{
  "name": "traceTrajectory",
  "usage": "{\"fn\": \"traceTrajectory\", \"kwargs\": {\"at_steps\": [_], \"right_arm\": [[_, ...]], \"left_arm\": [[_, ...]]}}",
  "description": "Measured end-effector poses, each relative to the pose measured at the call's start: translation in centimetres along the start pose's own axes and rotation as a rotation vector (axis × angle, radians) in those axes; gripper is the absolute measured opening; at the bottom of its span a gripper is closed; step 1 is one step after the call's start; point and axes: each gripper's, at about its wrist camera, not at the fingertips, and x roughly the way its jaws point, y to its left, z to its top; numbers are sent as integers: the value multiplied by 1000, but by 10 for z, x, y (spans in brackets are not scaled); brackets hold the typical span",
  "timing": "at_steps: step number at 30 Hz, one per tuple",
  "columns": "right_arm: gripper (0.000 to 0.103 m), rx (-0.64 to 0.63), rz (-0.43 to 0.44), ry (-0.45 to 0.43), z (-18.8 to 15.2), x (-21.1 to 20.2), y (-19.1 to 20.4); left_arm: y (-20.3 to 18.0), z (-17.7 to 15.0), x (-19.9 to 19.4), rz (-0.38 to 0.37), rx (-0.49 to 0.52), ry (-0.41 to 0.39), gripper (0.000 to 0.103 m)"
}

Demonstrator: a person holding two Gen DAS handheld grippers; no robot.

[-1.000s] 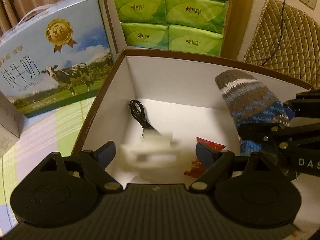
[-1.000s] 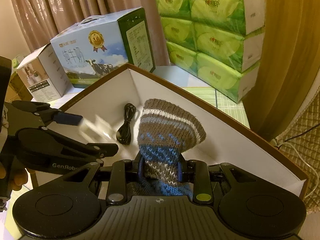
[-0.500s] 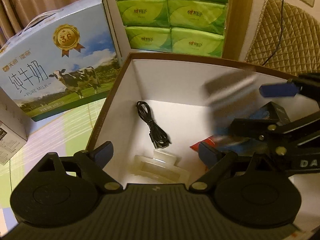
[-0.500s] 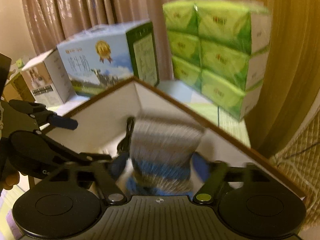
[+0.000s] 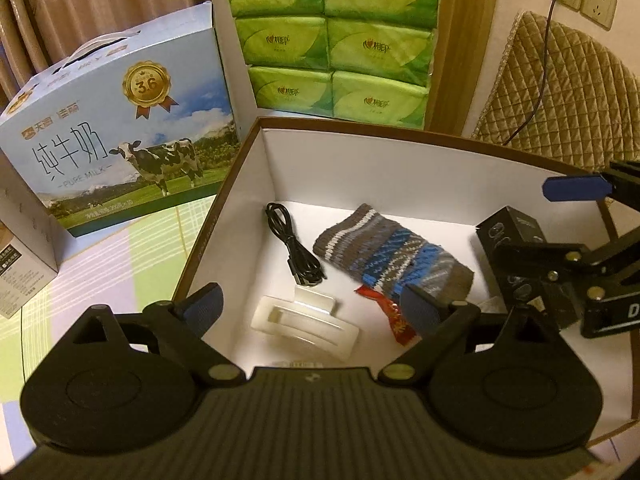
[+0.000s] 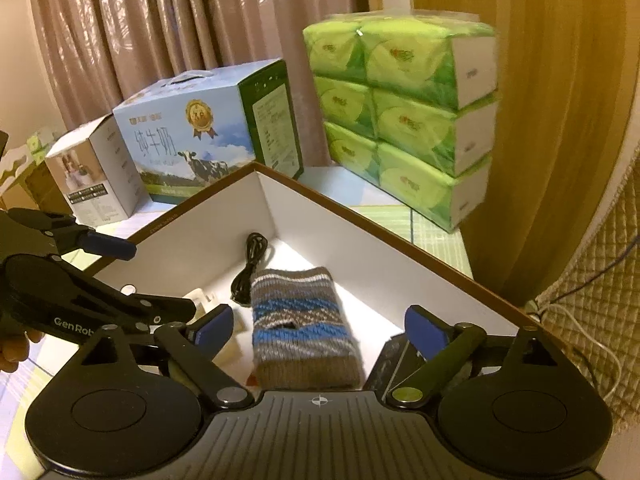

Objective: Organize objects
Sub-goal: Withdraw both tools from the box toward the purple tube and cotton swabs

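Observation:
A brown-rimmed white box holds several items. A striped grey and blue knit sock lies flat on its floor. Beside the sock rest a coiled black cable, a white plastic clip, a red wrapper and a small black box. My left gripper hangs open above the clip, holding nothing. My right gripper is open above the sock, apart from it. In the left wrist view the right gripper's blue fingertip shows at the right edge.
A blue milk carton and a stack of green tissue packs stand behind the box. A small white carton sits left. A quilted cushion and a cord are to the right, curtains behind.
The right gripper opened and let the sock fall; the sock now lies flat in the box. The white clip left the left gripper and rests on the box floor.

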Motion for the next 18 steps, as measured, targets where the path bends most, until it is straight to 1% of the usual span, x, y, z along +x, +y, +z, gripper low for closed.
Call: {"fn": "traceTrajectory", "kwargs": {"at_steps": [5,14,18], "right_arm": [[94,35,-16,3,-8,-18,-1],[96,116,-24,3,-25,-46,2],[96,144,-22,-11,-30,-60,6]], "left_arm": [[-5,-6,-16,-17,-9,-5,96],[-15,-19,-48,-49,-38,-35,97],[-17,-25,-64,-54,-52,-50,97]]}}
